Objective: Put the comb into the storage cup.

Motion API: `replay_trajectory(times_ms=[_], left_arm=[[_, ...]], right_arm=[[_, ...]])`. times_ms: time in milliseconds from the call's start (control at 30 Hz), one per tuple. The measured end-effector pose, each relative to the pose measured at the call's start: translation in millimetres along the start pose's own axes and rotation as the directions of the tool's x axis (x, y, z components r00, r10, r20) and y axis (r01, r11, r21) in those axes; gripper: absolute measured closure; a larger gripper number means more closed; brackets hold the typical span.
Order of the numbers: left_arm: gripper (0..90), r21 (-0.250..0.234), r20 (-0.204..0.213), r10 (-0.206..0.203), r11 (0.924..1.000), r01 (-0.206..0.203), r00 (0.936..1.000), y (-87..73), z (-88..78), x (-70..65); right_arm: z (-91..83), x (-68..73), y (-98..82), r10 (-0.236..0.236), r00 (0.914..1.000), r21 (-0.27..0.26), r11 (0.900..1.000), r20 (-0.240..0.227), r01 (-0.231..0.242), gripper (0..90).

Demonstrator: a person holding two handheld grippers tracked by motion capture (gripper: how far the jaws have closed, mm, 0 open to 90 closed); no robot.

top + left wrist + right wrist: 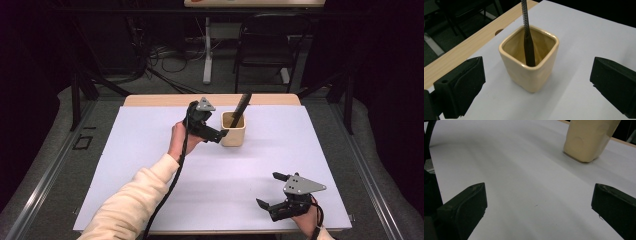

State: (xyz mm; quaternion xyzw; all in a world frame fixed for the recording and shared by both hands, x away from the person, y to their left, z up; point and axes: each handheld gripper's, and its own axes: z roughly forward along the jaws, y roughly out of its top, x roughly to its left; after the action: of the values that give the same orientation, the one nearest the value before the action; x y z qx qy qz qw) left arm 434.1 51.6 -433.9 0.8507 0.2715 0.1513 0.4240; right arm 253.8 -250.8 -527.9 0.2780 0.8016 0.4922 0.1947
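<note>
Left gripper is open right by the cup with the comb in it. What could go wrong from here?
1. The left gripper is open beside the beige cup, which stands free on the white sheet; a sideways nudge could slide or tip it.
2. The dark comb leans loosely against the cup's rim and rises well above it; a bump could lever it out.
3. The right gripper is open near the table's front edge, too far away to steady the cup.

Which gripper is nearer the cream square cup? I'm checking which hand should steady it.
The left. The left gripper is right beside the cup, jaws open and facing it. The right gripper sits open at the table's near right corner, well away from it.
</note>
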Motion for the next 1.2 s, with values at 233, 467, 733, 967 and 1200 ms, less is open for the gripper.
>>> replay_trajectory(times_ms=[233,467,733,967,1200], left_arm=[[0.0,-0.007,-0.012,-0.023,0.9997,0.023,0.9997,-17.0,-15.8,0.3],[0.0,-0.002,-0.025,-0.043,0.9991,0.043,0.9988,-39.1,-28.4,-0.2],[0.0,0.013,-0.044,-0.055,0.9984,0.055,0.9975,-62.1,-39.7,-3.8],[0.0,0.013,-0.063,-0.061,0.998,0.062,0.9961,-83.2,-57.8,-9.8],[0.0,-0.002,-0.067,-0.09,0.996,0.09,0.9937,-104.7,-76.1,-15.5]], right_arm=[[0.1,-0.1,0.1,0.0,1.0,-0.003,1.0,-0.001,0.0,0.0],[0.2,0.0,0.0,0.001,1.0,-0.001,1.0,0.001,-0.001,0.0],[0.4,0.0,0.0,0.004,1.0,0.001,1.0,0.001,-0.004,0.0],[0.3,0.1,-0.1,0.004,1.0,0.002,1.0,0.001,-0.004,0.0],[0.9,0.7,0.1,0.007,1.0,0.004,1.0,0.0,-0.007,0.0]])
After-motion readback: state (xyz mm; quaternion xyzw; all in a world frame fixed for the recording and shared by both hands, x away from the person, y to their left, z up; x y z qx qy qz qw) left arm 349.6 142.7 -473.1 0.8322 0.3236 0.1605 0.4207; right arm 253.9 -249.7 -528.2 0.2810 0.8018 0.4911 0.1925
